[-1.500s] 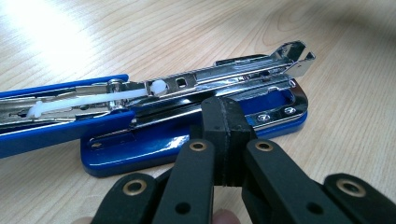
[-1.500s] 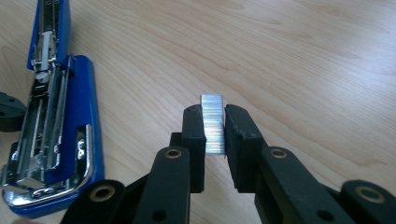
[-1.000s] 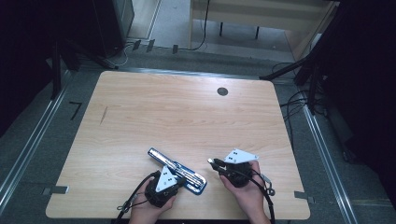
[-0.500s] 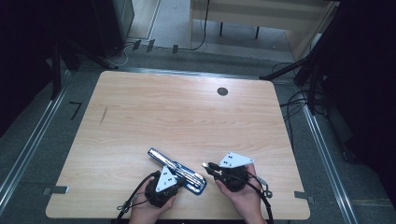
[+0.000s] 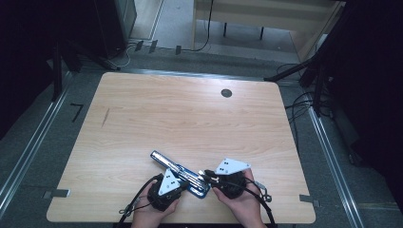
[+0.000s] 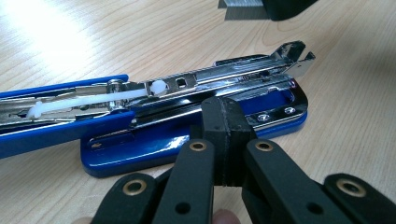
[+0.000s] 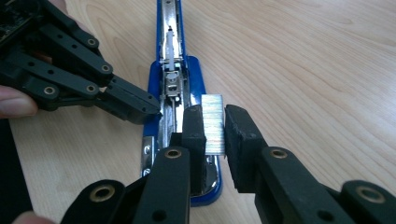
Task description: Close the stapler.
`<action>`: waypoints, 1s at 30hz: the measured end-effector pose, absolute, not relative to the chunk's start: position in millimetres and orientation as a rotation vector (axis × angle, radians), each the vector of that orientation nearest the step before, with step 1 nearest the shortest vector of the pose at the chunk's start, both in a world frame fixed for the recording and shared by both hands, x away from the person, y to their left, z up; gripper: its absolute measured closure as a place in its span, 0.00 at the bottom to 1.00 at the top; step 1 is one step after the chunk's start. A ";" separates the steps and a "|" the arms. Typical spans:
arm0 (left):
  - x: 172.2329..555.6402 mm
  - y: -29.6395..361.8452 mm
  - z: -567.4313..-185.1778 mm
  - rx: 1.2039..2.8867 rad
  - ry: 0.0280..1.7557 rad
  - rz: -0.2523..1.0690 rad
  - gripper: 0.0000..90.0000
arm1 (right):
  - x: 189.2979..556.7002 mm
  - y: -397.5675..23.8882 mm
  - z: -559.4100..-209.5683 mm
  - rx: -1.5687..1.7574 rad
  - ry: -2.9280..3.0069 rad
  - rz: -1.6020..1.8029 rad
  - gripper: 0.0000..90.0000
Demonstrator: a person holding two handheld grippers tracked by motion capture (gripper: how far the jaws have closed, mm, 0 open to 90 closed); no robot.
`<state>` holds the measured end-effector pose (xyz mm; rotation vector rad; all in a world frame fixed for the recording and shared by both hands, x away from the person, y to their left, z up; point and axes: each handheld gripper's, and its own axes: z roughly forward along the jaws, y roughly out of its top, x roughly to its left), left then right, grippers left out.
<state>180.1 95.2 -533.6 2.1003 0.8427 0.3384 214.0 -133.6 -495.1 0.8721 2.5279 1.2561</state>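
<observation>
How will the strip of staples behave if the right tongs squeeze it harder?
The staple strip looks thin and made of many glued pieces, so it may snap under more pressure. Its shiny metal sides could slip between the right tongs. It is probably very light, so a gentle hold over the open blue stapler should suffice.

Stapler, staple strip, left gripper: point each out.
stapler (image 7: 196, 77): right gripper view, blue base edge.
staple strip (image 7: 214, 123): right gripper view, strip's top face.
left gripper (image 6: 229, 135): left gripper view, seam of the closed tips.
</observation>
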 end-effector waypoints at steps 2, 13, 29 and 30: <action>180.1 95.1 -533.6 2.100 0.843 0.339 1.00 | 213.2 -131.7 -495.2 0.860 2.535 1.257 0.89; 180.0 95.0 -533.7 2.100 0.842 0.341 1.00 | 209.8 -120.6 -497.4 0.821 2.577 1.241 0.89; 180.0 95.0 -533.6 2.102 0.841 0.342 1.00 | 209.0 -113.1 -500.0 0.791 2.627 1.207 0.89; 180.0 95.0 -533.6 2.102 0.840 0.341 1.00 | 209.2 -112.9 -500.1 0.788 2.631 1.204 0.89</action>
